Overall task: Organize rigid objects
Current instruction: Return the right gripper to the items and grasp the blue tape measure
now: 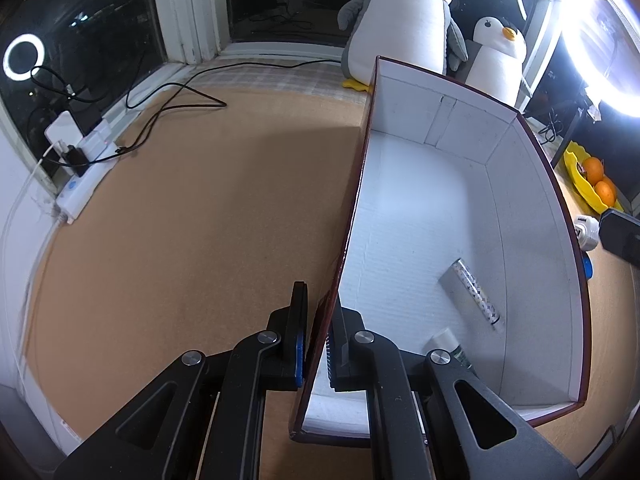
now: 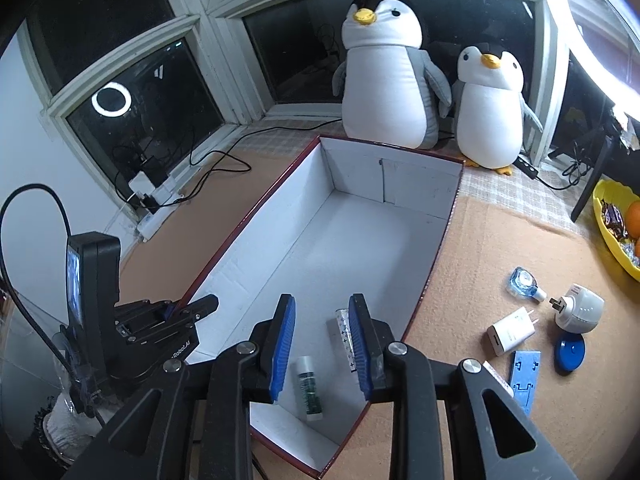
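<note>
Rigid objects, partly sorted: two lie inside the white-lined box (image 2: 360,240), the others on the table (image 2: 472,240) to its right.

Box: open-topped, dark red outside, long, set on the cork-coloured table with its far end toward the window. In its near right corner lie a patterned silver tube (image 2: 345,336) and, just beside it to the left, a small green bottle with a white cap (image 2: 309,386); the two do not touch. In the left wrist view the tube (image 1: 476,298) lies close to the right wall and the bottle (image 1: 450,346) is partly hidden behind the gripper.

Left gripper (image 1: 318,336): fingers closed on the box's left wall near its near end, one pad outside, one inside. The right wrist view shows it (image 2: 176,312) gripping that wall's rim.

Right gripper (image 2: 322,344): fingers apart, holding nothing, above the near end of the box, over the tube and bottle.

On the table right of the box, near its front edge: a blue-and-clear small bottle (image 2: 522,282), a white round plug-in device (image 2: 580,310), a white charger block (image 2: 510,332), a blue round lid (image 2: 570,352), and a blue flat plastic piece (image 2: 524,380).

Toward the right edge: a yellow bowl (image 2: 604,216) with oranges. At the far edge, by the window: two plush penguins (image 2: 388,80), a power strip (image 1: 80,176) with cables, and a ring light (image 1: 612,40).
</note>
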The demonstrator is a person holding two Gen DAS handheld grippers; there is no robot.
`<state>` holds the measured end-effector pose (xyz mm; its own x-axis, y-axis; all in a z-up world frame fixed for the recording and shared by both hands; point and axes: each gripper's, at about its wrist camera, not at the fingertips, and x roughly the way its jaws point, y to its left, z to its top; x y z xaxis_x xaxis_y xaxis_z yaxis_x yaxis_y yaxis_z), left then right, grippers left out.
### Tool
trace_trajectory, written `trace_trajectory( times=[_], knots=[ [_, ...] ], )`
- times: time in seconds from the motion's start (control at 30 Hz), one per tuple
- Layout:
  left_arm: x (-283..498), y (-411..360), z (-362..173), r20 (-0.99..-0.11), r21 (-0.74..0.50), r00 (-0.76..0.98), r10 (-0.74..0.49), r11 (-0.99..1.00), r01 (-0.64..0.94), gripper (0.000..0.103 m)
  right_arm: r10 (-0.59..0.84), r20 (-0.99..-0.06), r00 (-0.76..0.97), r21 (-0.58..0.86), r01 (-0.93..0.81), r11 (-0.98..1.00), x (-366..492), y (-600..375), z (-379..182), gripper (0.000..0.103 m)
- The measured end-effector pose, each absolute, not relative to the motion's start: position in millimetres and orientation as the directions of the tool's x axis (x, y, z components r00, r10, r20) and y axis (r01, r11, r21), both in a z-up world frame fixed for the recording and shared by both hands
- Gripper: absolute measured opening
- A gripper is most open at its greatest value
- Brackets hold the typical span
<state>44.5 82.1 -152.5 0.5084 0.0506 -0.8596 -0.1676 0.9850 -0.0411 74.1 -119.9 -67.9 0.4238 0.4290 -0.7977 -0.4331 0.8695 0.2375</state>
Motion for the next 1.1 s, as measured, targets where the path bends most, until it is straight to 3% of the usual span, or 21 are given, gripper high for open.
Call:
trace_trajectory(
  times=[0.47,0.7,0.73,0.8,0.87,1.1],
  knots=[
    [49,77,-153,-0.87,-0.004,0.491,0.038,0.997,-0.083,0.006,0.308,-0.805,0.507,0.203,-0.252,0.946,79,-179,-72,0.038],
    [51,75,-153,-0.875,0.005,0.483,0.028,0.999,-0.05,0.006,0.211,-0.815,0.539,0.164,-0.135,0.977,78,-227,-84,0.039],
    [51,75,-154,-0.876,0.005,0.481,0.027,0.999,-0.047,0.006,0.198,-0.819,0.539,0.16,-0.117,0.98,78,-234,-85,0.041],
    [52,74,-154,-0.878,0.005,0.479,0.024,0.999,-0.041,0.006,0.174,-0.823,0.54,0.161,-0.072,0.984,78,-249,-90,0.053],
    [52,74,-153,-0.879,0.008,0.476,0.022,0.999,-0.032,0.006,0.151,-0.825,0.544,0.161,-0.031,0.987,79,-265,-95,0.057],
    [52,71,-153,-0.884,0.006,0.467,0.008,1.0,-0.006,0.006,0.105,-0.859,0.501,0.173,0.092,0.981,86,-310,-120,0.058]
  ],
)
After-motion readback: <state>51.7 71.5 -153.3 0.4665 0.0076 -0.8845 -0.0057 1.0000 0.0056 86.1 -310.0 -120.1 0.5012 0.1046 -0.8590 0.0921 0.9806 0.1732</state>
